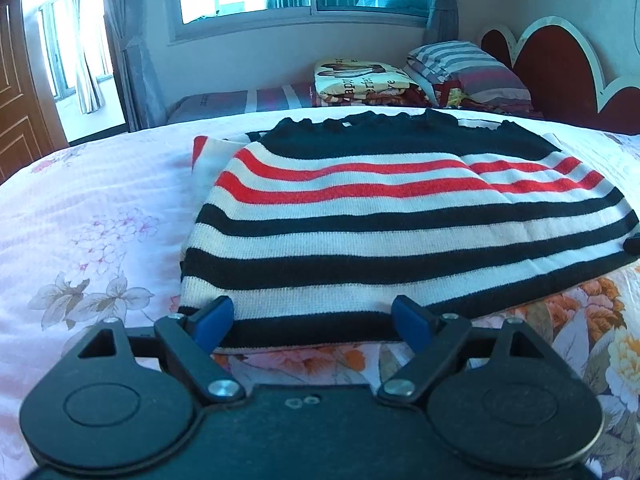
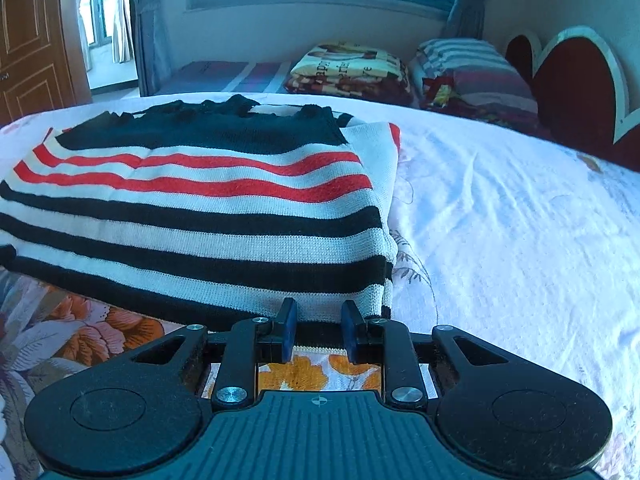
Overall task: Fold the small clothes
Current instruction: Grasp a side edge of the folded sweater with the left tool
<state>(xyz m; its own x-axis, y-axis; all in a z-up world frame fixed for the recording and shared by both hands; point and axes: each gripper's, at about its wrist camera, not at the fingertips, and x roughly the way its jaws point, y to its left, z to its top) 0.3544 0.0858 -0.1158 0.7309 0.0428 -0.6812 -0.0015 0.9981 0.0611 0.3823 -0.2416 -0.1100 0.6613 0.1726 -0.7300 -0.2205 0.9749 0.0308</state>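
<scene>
Bed point(image 1: 100, 200): a wide mattress under a pale floral sheet fills both views, with orange blooms printed near the grippers.
Headboard point(image 1: 560, 64): dark red, white scalloped trim, at the far right.
Bedding pile: a striped pillow point(image 1: 468, 66) and a folded printed blanket point(image 1: 360, 80) sit beyond the sweater, well apart from it.
Striped sweater point(image 1: 400, 216): there it is, mid-bed, lying flat and folded, black collar band at the far end, red, white and black stripes running across; its near hem lies right at both grippers.
Left gripper point(image 1: 312, 322): jaws spread wide, blue pads at the hem's near edge, holding nothing.
Right gripper point(image 2: 318, 330): jaws narrowed to a small gap at the hem's right corner; the hem edge sits between the pads, not clamped.
</scene>
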